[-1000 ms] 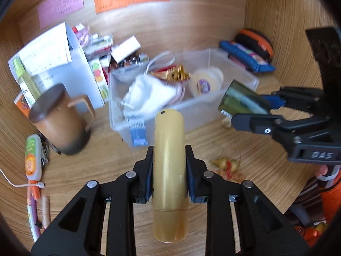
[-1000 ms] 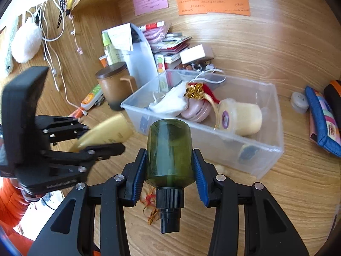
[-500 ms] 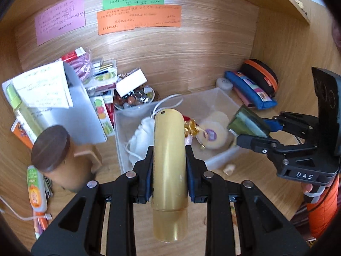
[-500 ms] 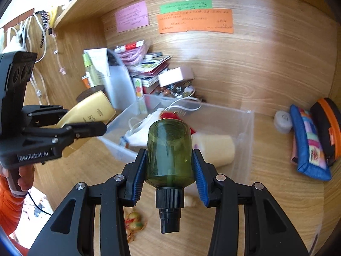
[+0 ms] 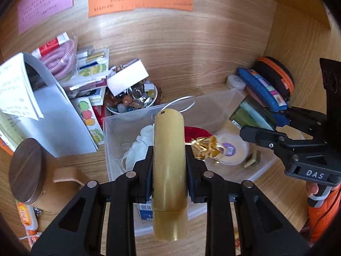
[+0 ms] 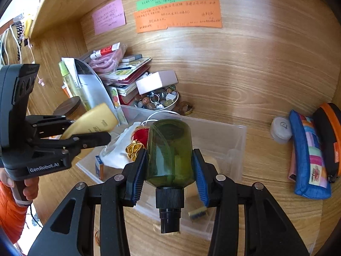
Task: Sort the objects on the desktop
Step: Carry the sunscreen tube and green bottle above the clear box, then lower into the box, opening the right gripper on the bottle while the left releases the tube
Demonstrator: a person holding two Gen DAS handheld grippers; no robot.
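Note:
My left gripper (image 5: pixel 169 160) is shut on a gold tube (image 5: pixel 169 170), held lengthwise above the near end of a clear plastic bin (image 5: pixel 223 102). The same tube (image 6: pixel 93 120) shows in the right wrist view, clamped in the left gripper (image 6: pixel 89 132). My right gripper (image 6: pixel 170 166) is shut on a dark green bottle (image 6: pixel 170 149) with a black cap pointing back at the camera, over the bin (image 6: pixel 232 147). In the left wrist view that bottle (image 5: pixel 251 117) hangs over the bin's right end in the right gripper (image 5: pixel 262 125). The bin holds a white cloth (image 5: pixel 138 147), a gold ribbon (image 5: pixel 205 147) and a cream round tub (image 5: pixel 231 151).
A brown lidded mug (image 5: pixel 32 170) stands left of the bin. Behind it lie papers (image 5: pixel 19 93), stacked booklets (image 5: pixel 89 70) and a bowl of beads (image 5: pixel 134 102). A blue pencil case (image 6: pixel 309 155), a black-orange pouch (image 6: pixel 328 136) and a small white jar (image 6: pixel 281 128) lie right. Notes hang on the back wall.
Both grippers have moved forward over the bin toward the back wall, each still clamped on its object. The bin and the bead bowl now sit closer in both views.

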